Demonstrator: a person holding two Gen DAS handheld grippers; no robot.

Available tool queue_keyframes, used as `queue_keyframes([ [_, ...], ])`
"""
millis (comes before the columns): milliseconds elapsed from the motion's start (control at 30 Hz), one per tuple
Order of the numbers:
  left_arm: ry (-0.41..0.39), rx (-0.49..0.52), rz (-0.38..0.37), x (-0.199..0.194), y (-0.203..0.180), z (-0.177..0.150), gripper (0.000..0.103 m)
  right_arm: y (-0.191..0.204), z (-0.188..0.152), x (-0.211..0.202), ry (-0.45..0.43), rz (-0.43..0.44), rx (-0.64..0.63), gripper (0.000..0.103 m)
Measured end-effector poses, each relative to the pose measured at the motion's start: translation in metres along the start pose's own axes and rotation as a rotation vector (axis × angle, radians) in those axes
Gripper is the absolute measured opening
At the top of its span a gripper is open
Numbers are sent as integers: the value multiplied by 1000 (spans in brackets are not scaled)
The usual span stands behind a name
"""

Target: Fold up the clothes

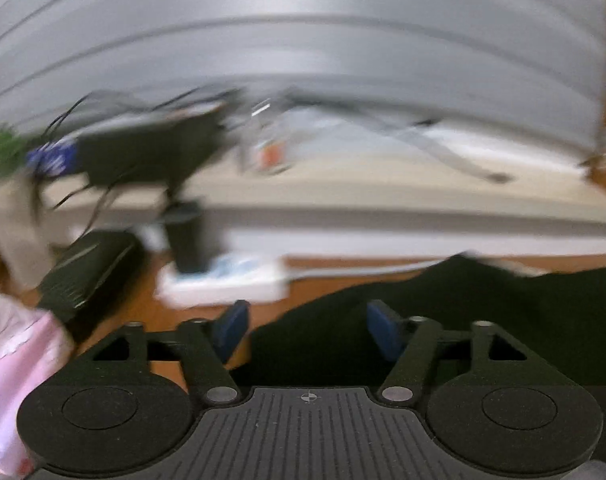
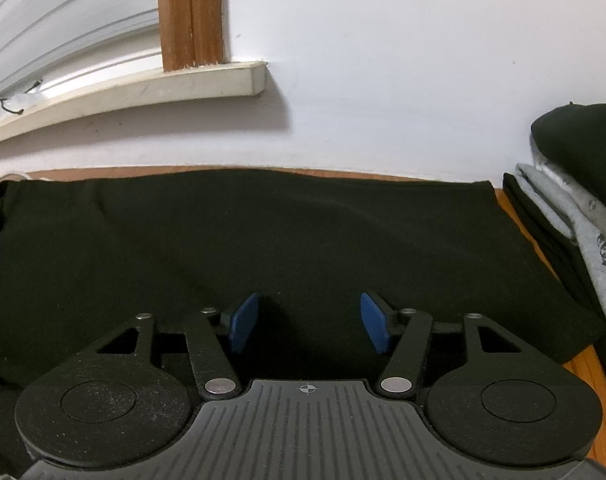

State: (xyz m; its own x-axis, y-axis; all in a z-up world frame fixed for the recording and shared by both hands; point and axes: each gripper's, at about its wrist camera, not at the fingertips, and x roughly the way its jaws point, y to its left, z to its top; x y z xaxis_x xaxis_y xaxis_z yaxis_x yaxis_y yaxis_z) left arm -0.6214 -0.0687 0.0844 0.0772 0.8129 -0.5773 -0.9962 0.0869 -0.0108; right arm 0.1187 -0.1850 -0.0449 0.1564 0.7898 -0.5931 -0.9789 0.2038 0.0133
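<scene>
Our right gripper (image 2: 309, 322) stands partly open over the dark garment (image 2: 263, 232), which lies flat on the desk (image 2: 583, 364); nothing sits between its blue pads (image 2: 245, 318). Our left gripper (image 1: 307, 330) gapes wider and holds nothing, above the garment's edge. We count one stack of folded clothes (image 2: 575, 208) at the right, seen only by the right view. Only the blurred left view shows a pink bag (image 1: 19, 380).

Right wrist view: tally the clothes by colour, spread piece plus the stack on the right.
Dark: 3, namely the spread dark garment, the dark folded piece topping the stack, and the dark folded layer at its base.
Grey: 1, the grey printed garment between them.
Total: 4 visible; more may be hidden.
</scene>
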Motion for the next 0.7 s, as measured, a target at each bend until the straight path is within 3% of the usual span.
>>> queue_keyframes([
  [100,32,-61,-35,17,18,-10,73,0,0,0,1,-3,1,60],
  [200,39,-131,-148,28,27,-17,72,-1,0,0,2,-1,4,60],
  [233,36,-143,-154,28,27,-19,68,-1,0,0,2,0,5,61],
  [267,32,-147,-145,27,26,-20,52,-1,0,0,2,2,5,61],
  [333,13,-128,-140,22,23,-21,38,-1,0,0,2,2,5,61],
  [533,-96,-57,-179,-24,5,-31,18,-2,1,0,3,3,6,61],
  [600,-117,-24,-195,-44,-6,-39,17,-3,1,0,3,4,5,61],
  [700,-81,21,-220,-62,-22,-59,18,-2,1,-1,3,4,6,62],
])
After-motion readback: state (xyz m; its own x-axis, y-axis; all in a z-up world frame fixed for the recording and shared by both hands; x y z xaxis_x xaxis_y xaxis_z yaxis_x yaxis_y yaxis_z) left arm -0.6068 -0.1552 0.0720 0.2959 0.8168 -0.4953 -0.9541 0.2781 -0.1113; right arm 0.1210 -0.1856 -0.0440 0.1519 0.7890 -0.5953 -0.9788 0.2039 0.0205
